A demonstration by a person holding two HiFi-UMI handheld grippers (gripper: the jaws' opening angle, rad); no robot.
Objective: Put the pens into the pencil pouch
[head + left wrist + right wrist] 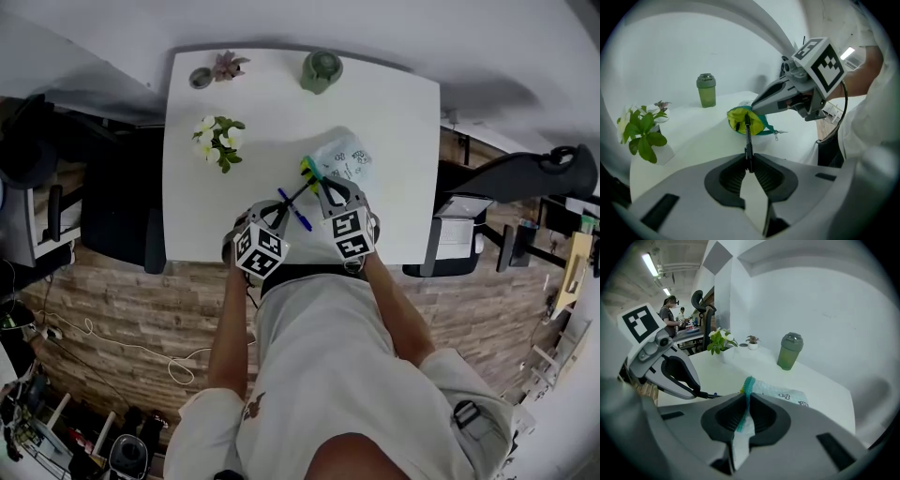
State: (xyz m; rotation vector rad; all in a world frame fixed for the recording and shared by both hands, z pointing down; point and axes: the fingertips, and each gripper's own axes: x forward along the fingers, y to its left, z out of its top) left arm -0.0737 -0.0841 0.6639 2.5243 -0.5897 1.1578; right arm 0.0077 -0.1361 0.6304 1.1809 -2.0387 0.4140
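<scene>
The pale printed pencil pouch (344,159) lies on the white table (394,112), its yellow-lined mouth (740,119) held up. My right gripper (320,186) is shut on the teal zipper edge (748,386) of that mouth. My left gripper (749,161) is shut on a black pen (748,136), which points forward with its tip at the pouch's opening. In the head view the left gripper (281,210) sits just left of the right one, near the table's front edge. A blue pen (296,215) lies on the table between them.
A green bottle (321,70) stands at the back of the table. A potted plant with white flowers (218,139) sits to the left, with a small succulent (226,66) and a round dish (200,78) behind it. Dark chairs flank the table.
</scene>
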